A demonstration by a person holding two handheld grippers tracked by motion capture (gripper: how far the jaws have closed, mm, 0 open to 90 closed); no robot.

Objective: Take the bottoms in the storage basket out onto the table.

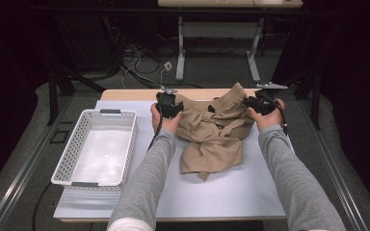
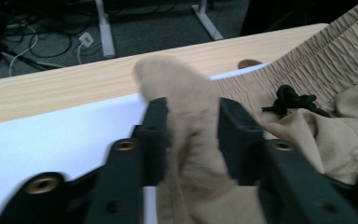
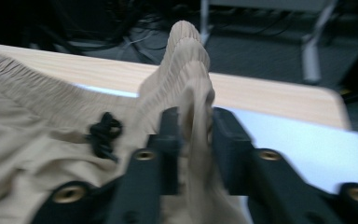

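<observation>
Two grippers flank tan shorts (image 1: 212, 132) on the bench (image 1: 139, 94), left gripper (image 1: 169, 107) at nine o'clock, right gripper (image 1: 256, 103) at three. Left gripper view: jaws parted, cloth loose between; lower the waistband flat. Right gripper view: the same; release both together.

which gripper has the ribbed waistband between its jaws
The right gripper: the ribbed waistband stands up between its jaws. The left gripper has smooth tan cloth.
</observation>
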